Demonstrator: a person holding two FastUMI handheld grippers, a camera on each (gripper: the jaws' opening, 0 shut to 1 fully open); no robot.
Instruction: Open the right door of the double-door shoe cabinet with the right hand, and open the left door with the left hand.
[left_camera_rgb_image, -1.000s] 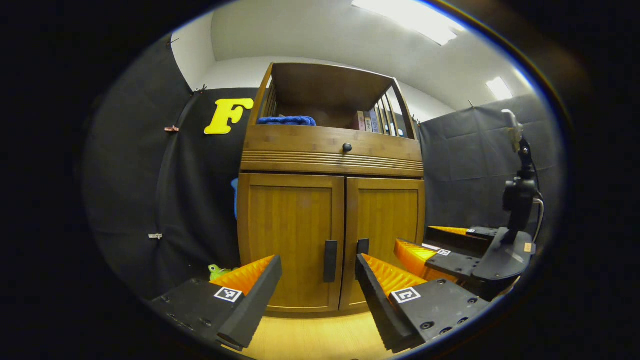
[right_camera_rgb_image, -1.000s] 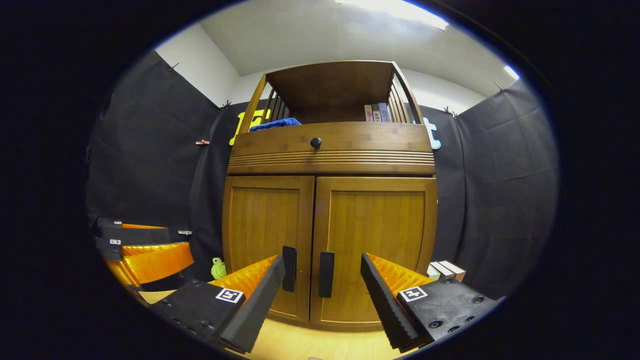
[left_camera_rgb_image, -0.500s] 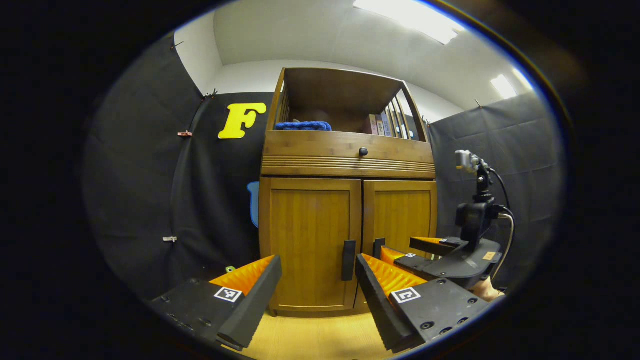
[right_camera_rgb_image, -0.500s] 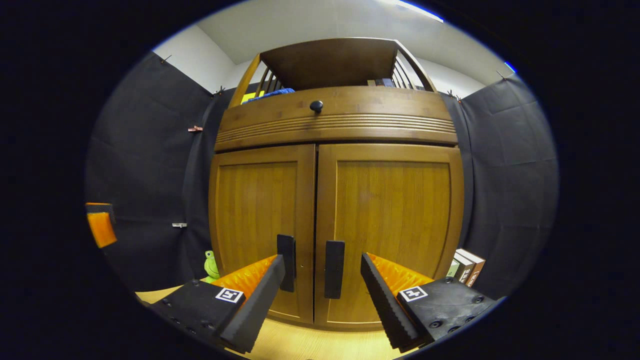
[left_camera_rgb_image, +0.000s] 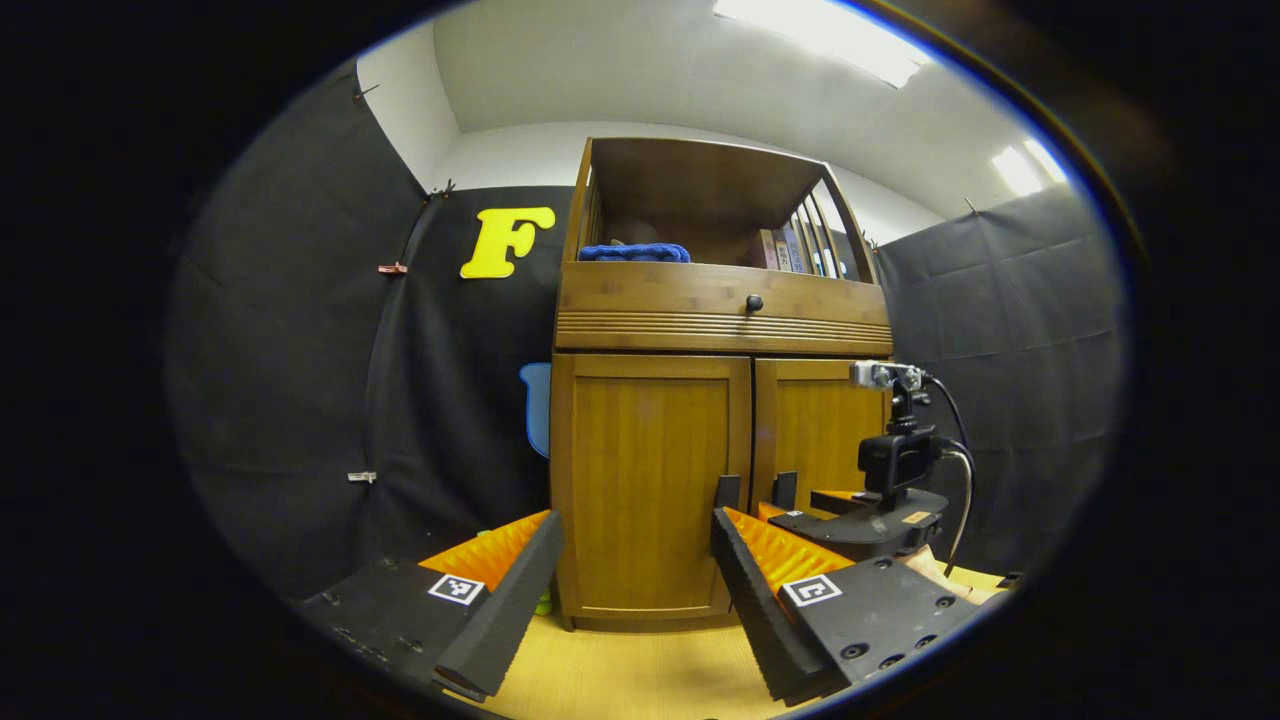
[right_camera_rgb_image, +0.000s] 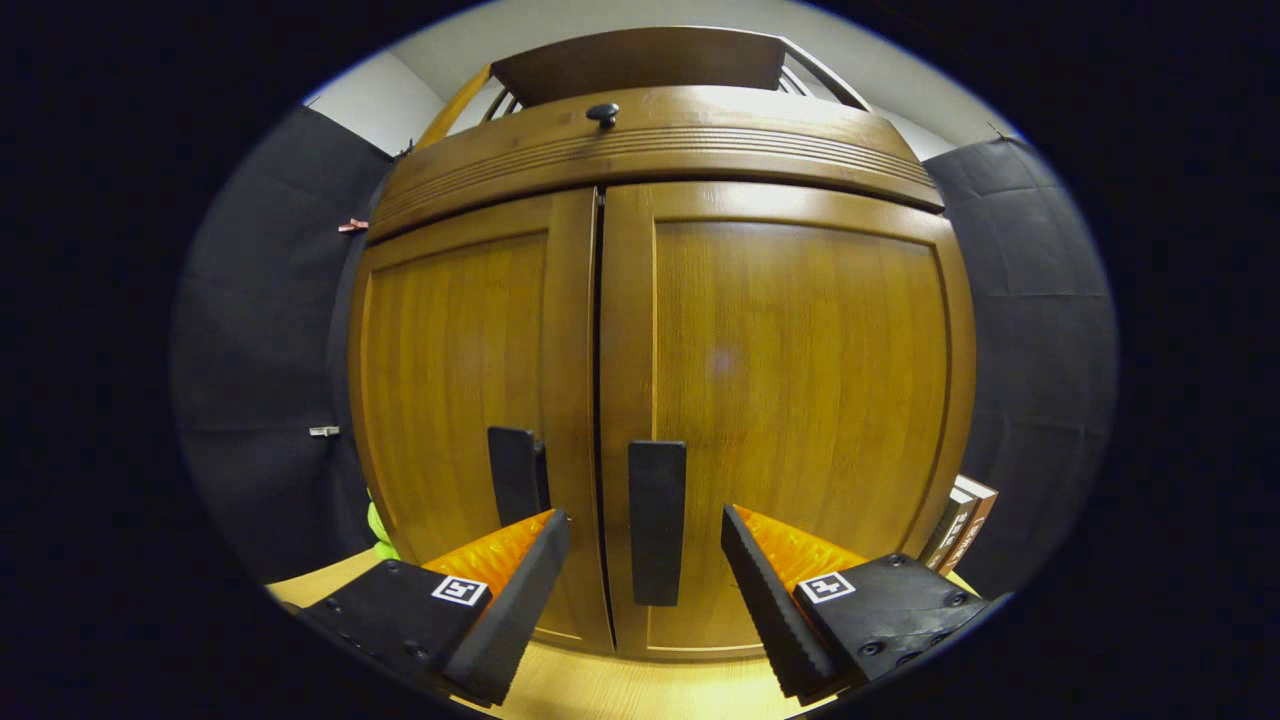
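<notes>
Right gripper (right_camera_rgb_image: 645, 525) fingers spread wide, either side of the right door's handle (right_camera_rgb_image: 656, 520), not touching. Both shoe cabinet (right_camera_rgb_image: 660, 400) doors are closed. Left gripper (left_camera_rgb_image: 637, 530), fingers equally wide, hangs farther back, viewing the blue cloth (left_camera_rgb_image: 633, 252) on the cabinet's upper shelf.

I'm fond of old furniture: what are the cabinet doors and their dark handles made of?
The right door and left door look like bamboo or wood veneer: fine vertical grain, amber satin sheen. The right handle and left handle are matte dark bars, plastic or painted metal; I cannot tell which.
</notes>
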